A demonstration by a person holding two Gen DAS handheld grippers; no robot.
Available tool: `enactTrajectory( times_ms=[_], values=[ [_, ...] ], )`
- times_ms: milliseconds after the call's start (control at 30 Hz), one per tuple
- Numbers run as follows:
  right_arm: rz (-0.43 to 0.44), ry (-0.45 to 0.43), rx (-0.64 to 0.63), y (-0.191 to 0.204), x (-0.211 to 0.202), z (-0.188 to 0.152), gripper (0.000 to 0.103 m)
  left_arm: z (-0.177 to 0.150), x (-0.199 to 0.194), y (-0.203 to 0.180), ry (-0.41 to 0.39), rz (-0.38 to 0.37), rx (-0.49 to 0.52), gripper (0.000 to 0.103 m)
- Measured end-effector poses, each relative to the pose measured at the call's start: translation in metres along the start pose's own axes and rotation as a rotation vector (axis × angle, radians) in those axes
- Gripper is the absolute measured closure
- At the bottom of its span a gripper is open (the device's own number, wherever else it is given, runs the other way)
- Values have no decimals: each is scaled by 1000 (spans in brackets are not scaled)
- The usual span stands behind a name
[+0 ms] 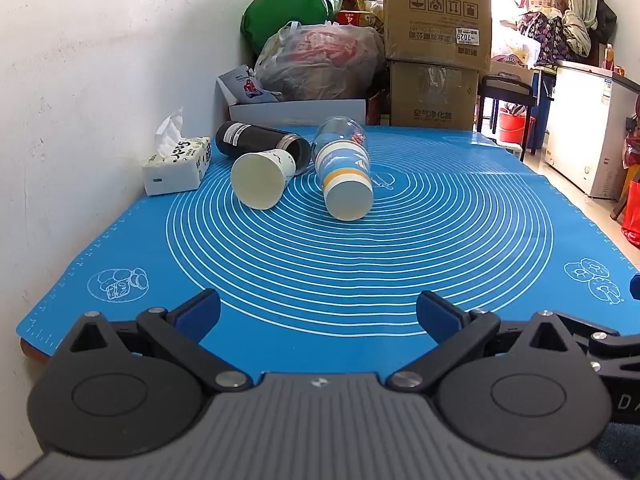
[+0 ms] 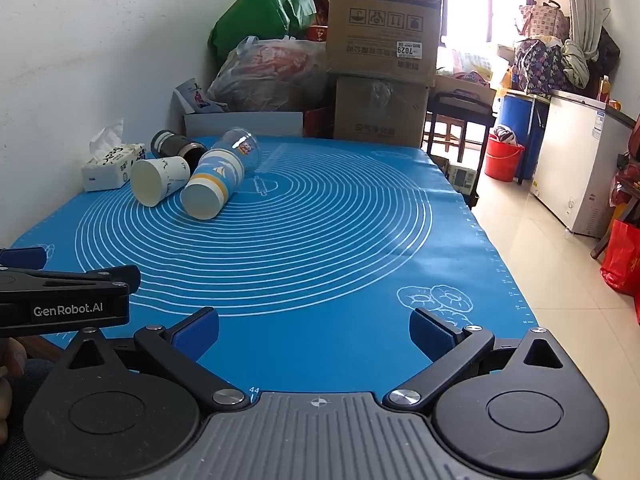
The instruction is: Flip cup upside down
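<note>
Several cups lie on their sides at the far left of the blue mat (image 1: 320, 264). A white paper cup (image 1: 262, 178) has its mouth toward me; it also shows in the right wrist view (image 2: 158, 180). A blue-and-white cup (image 1: 346, 178) lies right of it, also seen from the right wrist (image 2: 212, 190). A clear cup (image 1: 344, 130) and a black cylindrical cup (image 1: 260, 145) lie behind. My left gripper (image 1: 318, 312) is open and empty at the mat's near edge. My right gripper (image 2: 314, 330) is open and empty, to the left gripper's right.
A tissue pack (image 1: 178, 166) sits by the white wall at the left. Bags and cardboard boxes (image 1: 436, 40) stack behind the table. The table's right edge drops to a tiled floor (image 2: 552, 264) with a freezer and a red bucket (image 2: 502, 158).
</note>
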State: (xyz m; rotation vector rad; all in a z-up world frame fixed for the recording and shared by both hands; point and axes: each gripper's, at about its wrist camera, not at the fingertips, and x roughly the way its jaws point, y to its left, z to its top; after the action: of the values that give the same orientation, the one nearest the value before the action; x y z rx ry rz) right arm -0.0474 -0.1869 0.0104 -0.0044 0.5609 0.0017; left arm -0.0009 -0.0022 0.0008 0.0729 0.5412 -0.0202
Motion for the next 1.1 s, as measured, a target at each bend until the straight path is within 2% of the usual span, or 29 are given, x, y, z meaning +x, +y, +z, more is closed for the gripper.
enactTrajectory(
  times_ms=[1100],
  values=[
    [-1, 0, 0, 0, 2, -1, 0, -1, -2, 1, -4, -3, -5, 0]
  ],
)
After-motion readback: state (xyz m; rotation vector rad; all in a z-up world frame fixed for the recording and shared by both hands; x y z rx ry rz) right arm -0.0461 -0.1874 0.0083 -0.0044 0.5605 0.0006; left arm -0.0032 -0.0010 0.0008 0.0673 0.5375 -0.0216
